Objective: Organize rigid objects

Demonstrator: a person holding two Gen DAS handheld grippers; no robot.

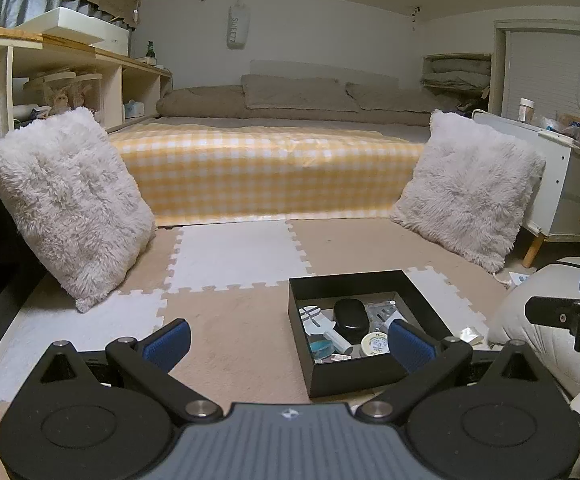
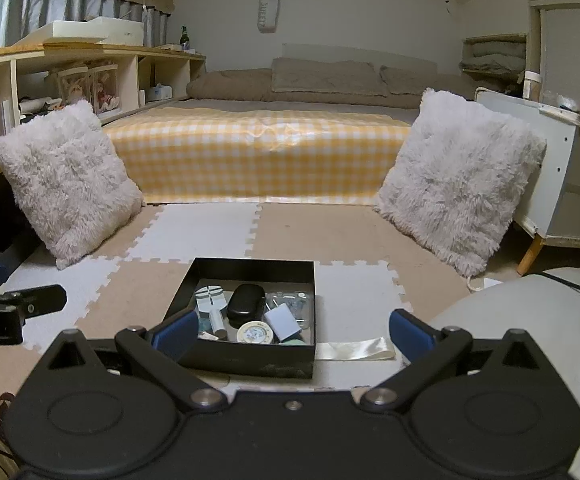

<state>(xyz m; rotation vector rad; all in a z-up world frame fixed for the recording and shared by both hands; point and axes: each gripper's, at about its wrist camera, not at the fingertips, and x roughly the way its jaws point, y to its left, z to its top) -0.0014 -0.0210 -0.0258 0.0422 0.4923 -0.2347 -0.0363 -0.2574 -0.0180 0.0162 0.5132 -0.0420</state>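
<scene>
Black box [image 2: 249, 354] sits lower centre of right wrist view on foam mat [image 2: 354, 296], items inside; cream ribbon [image 2: 356, 349] lies outside, touching its right wall. Right gripper [image 2: 292, 334] jaws wide, empty; left gripper [image 1: 287, 340] likewise. Judgement: approach ribbon low, pinch flat.

Bedroom at home: bed [image 1: 265, 168], cushions [image 1: 69, 204]

The black box [image 2: 249, 354] looks like matt card, holding a smooth, slightly glossy black case [image 2: 245, 299] and a matt pale plastic plug [image 2: 283, 322]. Beside it lies a shiny, satin-like strip [image 2: 354, 349] on the soft, faintly napped foam floor tiles [image 2: 330, 232]. The two cushions [image 2: 458, 180] are shaggy white fur, the bed cover [image 2: 257, 156] a checked cloth with a slight sheen, the shelving [image 2: 89, 50] pale wood.
</scene>
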